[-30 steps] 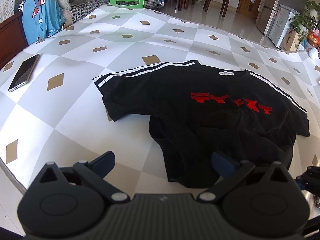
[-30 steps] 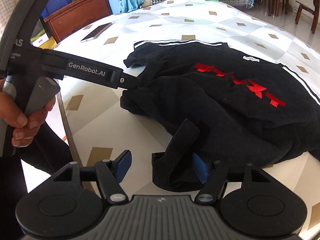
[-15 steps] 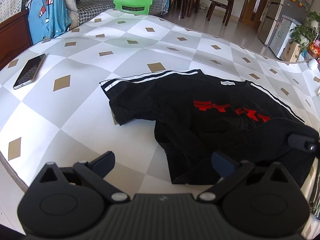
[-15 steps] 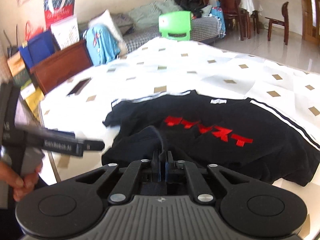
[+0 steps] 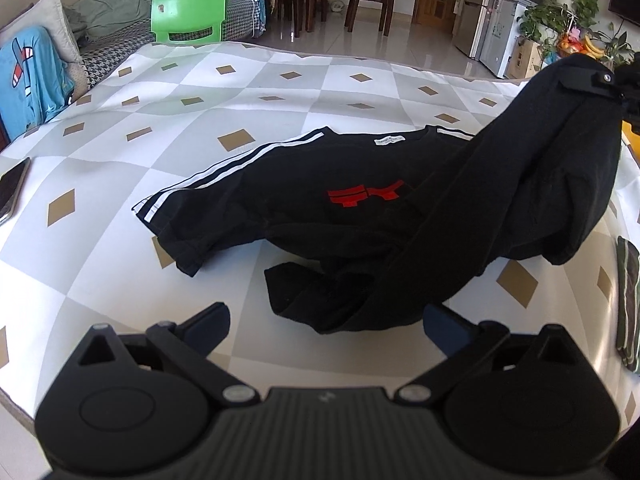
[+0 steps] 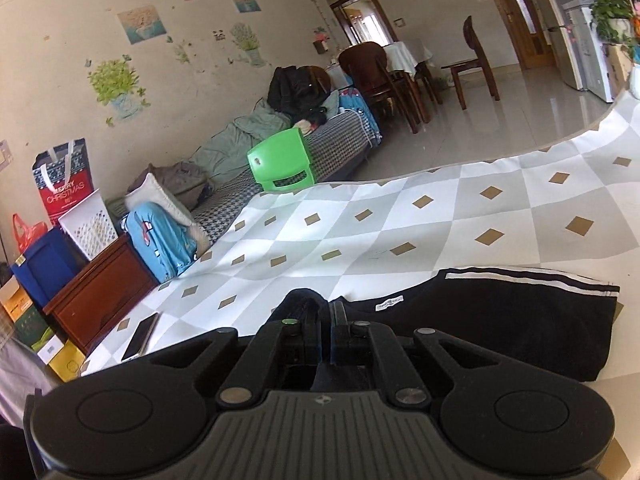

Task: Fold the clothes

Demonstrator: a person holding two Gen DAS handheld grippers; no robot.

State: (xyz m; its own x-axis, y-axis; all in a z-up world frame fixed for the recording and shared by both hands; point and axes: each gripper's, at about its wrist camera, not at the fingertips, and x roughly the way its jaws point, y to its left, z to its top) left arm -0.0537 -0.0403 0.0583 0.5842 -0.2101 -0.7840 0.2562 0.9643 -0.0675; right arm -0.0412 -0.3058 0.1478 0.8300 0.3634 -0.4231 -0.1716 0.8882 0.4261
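A black T-shirt [image 5: 304, 204] with white shoulder stripes and a red print lies on the checked tablecloth [image 5: 280, 96]. In the left wrist view my right gripper [image 5: 610, 82] is high at the upper right and holds up one side of the shirt, which hangs from it in a drape. In the right wrist view the right gripper [image 6: 325, 320] is shut on a bunch of black cloth, with the rest of the T-shirt [image 6: 500, 320] flat below. My left gripper [image 5: 330, 322] is open low over the table. The shirt's crumpled near edge lies just ahead of its fingers, which do not press it.
A phone [image 5: 10, 192] lies at the table's left edge, seen also as the phone [image 6: 140, 338] in the right wrist view. A folded striped cloth [image 5: 628, 300] sits at the right edge. A green chair [image 5: 188, 12] and a sofa stand beyond the table.
The right gripper shut on the shirt's near edge and rose, pulling that side of the shirt up and to the right. The left gripper stayed open and shifted slightly.
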